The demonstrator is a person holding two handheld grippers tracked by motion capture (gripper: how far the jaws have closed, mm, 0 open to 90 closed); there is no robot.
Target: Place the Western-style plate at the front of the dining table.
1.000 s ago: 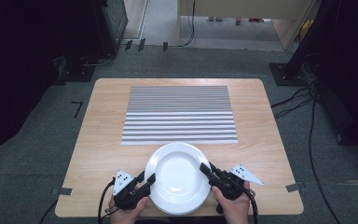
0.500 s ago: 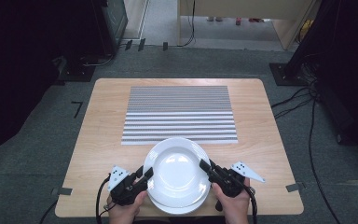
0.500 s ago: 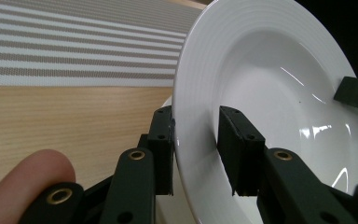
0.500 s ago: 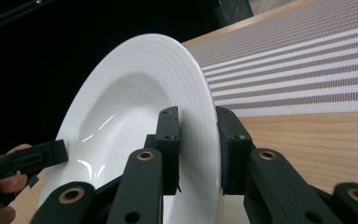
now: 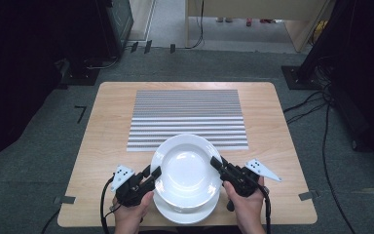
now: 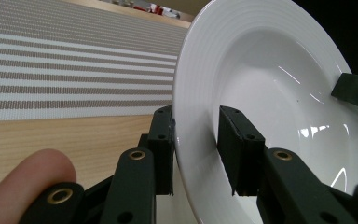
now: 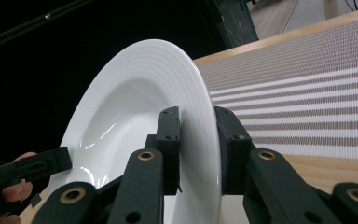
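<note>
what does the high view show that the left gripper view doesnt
High view alone: a second plate lying on the table under the lifted plate, the right tool with the hand behind it, the grey floor around. Left gripper view alone: the left tool close up, its jaws pinching the lifted plate's rim, and a fingertip at the lower left. Both share: the lifted plate, the striped placemat, the wooden tabletop.

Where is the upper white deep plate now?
In the high view, the upper white deep plate is near the table's front edge, between both hand-held grippers, above another white plate.
</note>
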